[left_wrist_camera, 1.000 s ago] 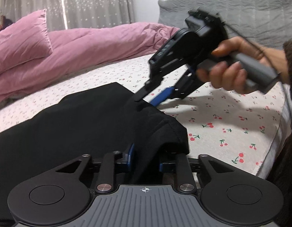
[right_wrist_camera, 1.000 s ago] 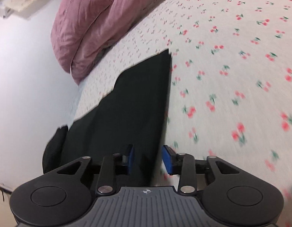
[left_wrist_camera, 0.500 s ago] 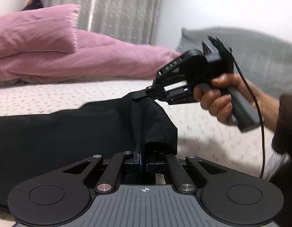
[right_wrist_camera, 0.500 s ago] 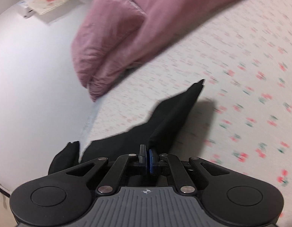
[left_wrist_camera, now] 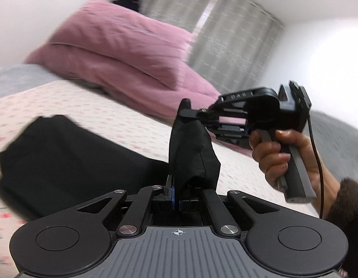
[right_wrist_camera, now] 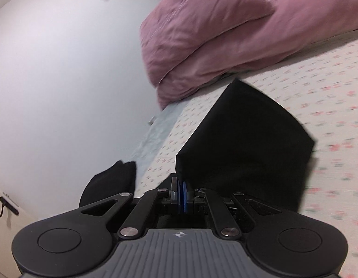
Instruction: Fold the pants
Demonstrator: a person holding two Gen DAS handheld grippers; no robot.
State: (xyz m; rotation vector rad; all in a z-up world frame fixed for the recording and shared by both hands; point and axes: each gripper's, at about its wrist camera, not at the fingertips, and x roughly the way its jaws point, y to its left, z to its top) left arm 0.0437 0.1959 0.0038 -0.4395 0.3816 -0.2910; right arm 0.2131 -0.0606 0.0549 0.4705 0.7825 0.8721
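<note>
Black pants (left_wrist_camera: 70, 153) lie spread across the cherry-print bed sheet (left_wrist_camera: 123, 125), with one end lifted off the mattress and stretched between the two grippers. The left gripper (left_wrist_camera: 176, 193) is clenched on a corner of that raised edge, the cloth rising directly out of its closed blue pads and draping over to the right. The right gripper (left_wrist_camera: 187, 113), held in the person's right hand (left_wrist_camera: 281, 153), pinches the other corner of the same edge higher up and farther away, so the fabric hangs between them as a short vertical flap. In the right wrist view, the right gripper (right_wrist_camera: 181, 194) has its pads pressed together on the cloth, and the pants (right_wrist_camera: 243, 153) run forward from it over the sheet (right_wrist_camera: 318, 88). A pink pillow (left_wrist_camera: 118, 48) rests on a pink duvet (right_wrist_camera: 260, 53) at the far side of the bed, well apart from the pants.
</note>
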